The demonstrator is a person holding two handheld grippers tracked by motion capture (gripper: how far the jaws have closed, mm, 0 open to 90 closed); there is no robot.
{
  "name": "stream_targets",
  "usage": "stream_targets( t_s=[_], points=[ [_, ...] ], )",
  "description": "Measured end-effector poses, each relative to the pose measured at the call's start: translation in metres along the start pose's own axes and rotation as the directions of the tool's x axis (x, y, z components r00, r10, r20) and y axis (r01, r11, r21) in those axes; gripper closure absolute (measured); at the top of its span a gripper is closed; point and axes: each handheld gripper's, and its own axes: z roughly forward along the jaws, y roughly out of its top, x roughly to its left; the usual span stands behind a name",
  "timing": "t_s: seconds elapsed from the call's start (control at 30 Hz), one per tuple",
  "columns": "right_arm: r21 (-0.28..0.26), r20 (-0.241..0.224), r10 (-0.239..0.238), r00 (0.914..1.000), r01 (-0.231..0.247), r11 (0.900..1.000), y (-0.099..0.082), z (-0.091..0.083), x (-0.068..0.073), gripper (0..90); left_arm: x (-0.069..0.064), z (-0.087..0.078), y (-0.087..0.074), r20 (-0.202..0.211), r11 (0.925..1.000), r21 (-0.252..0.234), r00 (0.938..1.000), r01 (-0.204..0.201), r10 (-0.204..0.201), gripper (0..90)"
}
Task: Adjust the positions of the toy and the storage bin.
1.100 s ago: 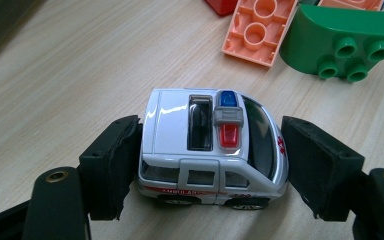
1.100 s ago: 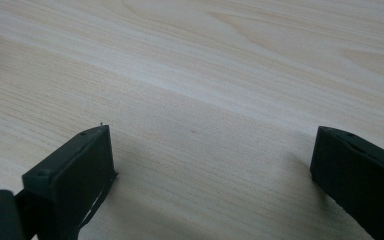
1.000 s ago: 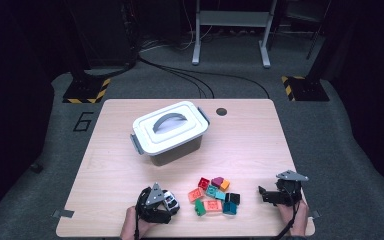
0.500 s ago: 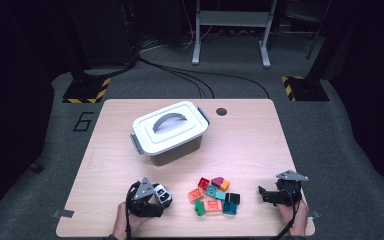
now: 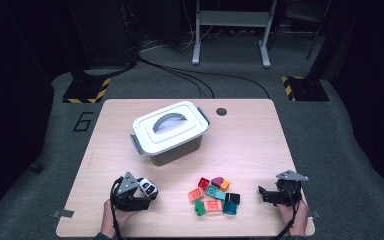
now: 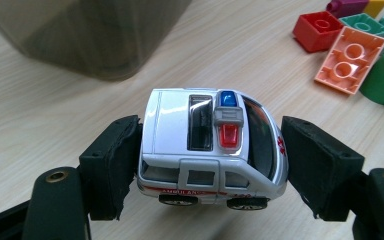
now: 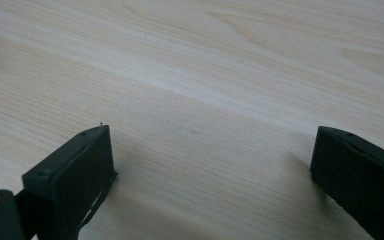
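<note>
A white toy ambulance (image 6: 210, 150) with a blue and red roof light sits between the black pads of my left gripper (image 6: 210, 167), which is shut on it front and back. From above, that gripper (image 5: 147, 193) and the ambulance (image 5: 150, 187) are near the table's front left. They are apart from a cluster of several coloured bricks (image 5: 214, 196) at front centre. Some of the bricks (image 6: 352, 50) appear beyond the ambulance. My right gripper (image 5: 263, 194) rests at the front right, and its jaws (image 7: 212, 175) stand open over bare wood.
A grey storage box with a white handled lid (image 5: 170, 132) stands closed mid-table, and its dark wall (image 6: 90, 35) is just beyond the ambulance. A round cable hole (image 5: 221, 111) is near the table's far edge. Bare wood lies at the table's left and right.
My left gripper has carried the ambulance leftward and slightly up, away from the bricks. The right gripper has stayed put.
</note>
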Motion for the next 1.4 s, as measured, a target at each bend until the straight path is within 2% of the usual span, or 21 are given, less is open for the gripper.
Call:
stream_targets(
  t_s=[0.13,0.3,0.57,0.6,0.67,0.73,0.83,0.87,1.03,1.1,1.23,1.27,1.33,1.4],
  points=[
    [0.000,0.000,0.000,1.0000,0.000,1.0000,0.000,0.000,0.000,2.9,0.007,-0.003,-0.003,-0.019,1.0000,0.001,0.9998,0.008,-0.008,26.1],
    [0.000,0.000,0.000,1.0000,0.000,1.0000,0.000,0.000,0.000,2.9,0.023,-0.012,-0.009,-0.055,0.9991,-0.004,0.9976,0.042,-0.042,26.1],
    [0.000,0.000,0.000,1.0000,0.000,1.0000,0.000,0.000,0.000,2.9,0.044,-0.023,-0.016,-0.113,0.9965,-0.016,0.9901,0.083,-0.084,26.1],
    [0.000,0.000,0.000,1.0000,0.000,1.0000,0.000,0.000,0.000,3.0,0.050,-0.024,-0.019,-0.119,0.9958,-0.011,0.9887,0.091,-0.092,26.1],
    [0.000,0.000,0.000,1.0000,0.000,1.0000,0.000,0.000,0.000,2.9,0.055,-0.024,-0.021,-0.126,0.9945,-0.008,0.9864,0.105,-0.105,26.1],
    [0.000,0.000,0.000,1.0000,0.000,1.0000,0.000,0.000,0.000,3.0,0.062,-0.026,-0.024,-0.135,0.9943,0.005,0.9853,0.106,-0.105,26.1],
    [-0.001,0.000,0.000,1.0000,0.000,1.0000,0.000,0.000,0.000,3.0,0.071,-0.028,-0.028,-0.155,0.9913,-0.003,0.9792,0.132,-0.131,26.1],
    [0.000,0.000,0.000,1.0000,0.000,1.0000,0.000,0.000,0.000,3.0,0.075,-0.029,-0.031,-0.166,0.9887,-0.008,0.9748,0.149,-0.149,26.1],
    [0.000,0.000,0.000,1.0000,0.000,1.0000,0.000,0.000,0.000,3.0,0.090,-0.034,-0.037,-0.204,0.9840,-0.022,0.9626,0.177,-0.178,26.1],
    [0.000,0.000,0.000,1.0000,0.000,1.0000,0.000,0.000,0.000,2.9,0.095,-0.036,-0.039,-0.214,0.9833,-0.013,0.9602,0.181,-0.180,26.1],
    [0.000,0.001,0.001,1.0000,-0.001,1.0000,0.000,0.000,0.000,3.0,0.108,-0.038,-0.043,-0.246,0.9784,-0.016,0.9476,0.206,-0.204,26.1],
    [0.000,0.001,0.001,1.0000,-0.001,1.0000,0.000,0.000,0.000,3.0,0.111,-0.039,-0.043,-0.247,0.9770,-0.003,0.9467,0.213,-0.207,26.1],
    [0.000,0.001,0.001,1.0000,-0.001,1.0000,0.000,0.000,0.000,3.0,0.116,-0.040,-0.044,-0.258,0.9753,-0.012,0.9416,0.220,-0.216,26.1],
    [-0.001,0.001,0.002,1.0000,-0.002,1.0000,0.000,0.000,0.000,3.0,0.118,-0.041,-0.044,-0.258,0.9750,-0.011,0.9415,0.222,-0.217,26.1]
  ],
)
